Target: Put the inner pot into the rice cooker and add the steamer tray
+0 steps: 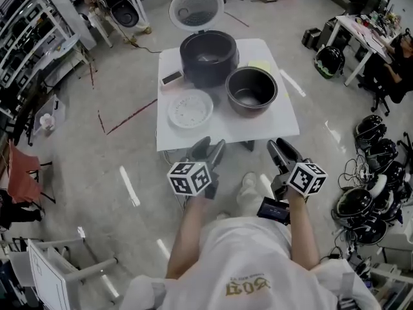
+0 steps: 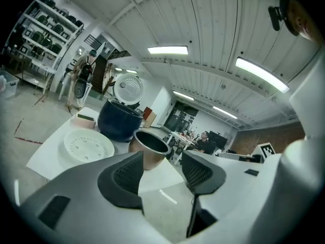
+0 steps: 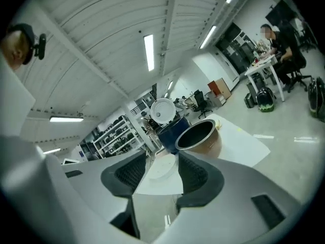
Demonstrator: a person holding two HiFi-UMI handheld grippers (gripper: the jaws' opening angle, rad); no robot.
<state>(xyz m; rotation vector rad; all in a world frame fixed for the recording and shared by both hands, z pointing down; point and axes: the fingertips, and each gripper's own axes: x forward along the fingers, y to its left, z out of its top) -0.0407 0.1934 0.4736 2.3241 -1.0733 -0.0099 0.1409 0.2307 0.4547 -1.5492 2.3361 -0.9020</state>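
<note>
- Cooker [image 1: 208, 57] stands on the table [image 1: 271, 124], lid up.
- Pot [image 1: 251, 90] sits just right of the cooker.
- Tray [image 1: 190, 108] lies before the cooker, leftward.
- Left gripper [image 1: 210, 148] and right gripper [image 1: 281, 148] hang well short of the cooker, jaws apart, empty.

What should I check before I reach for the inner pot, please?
1. The white round lid of the dark round rice cooker is raised: ok.
2. The round metal inner pot stands upright on the white table, beside the cooker: ok.
3. The pot is empty: ok.
4. The white perforated plastic steamer tray lies clear of the pot: ok.
5. The left claw is open, with nothing between its jaws: ok.
6. The right claw is open, with nothing between its jaws: ok.
</note>
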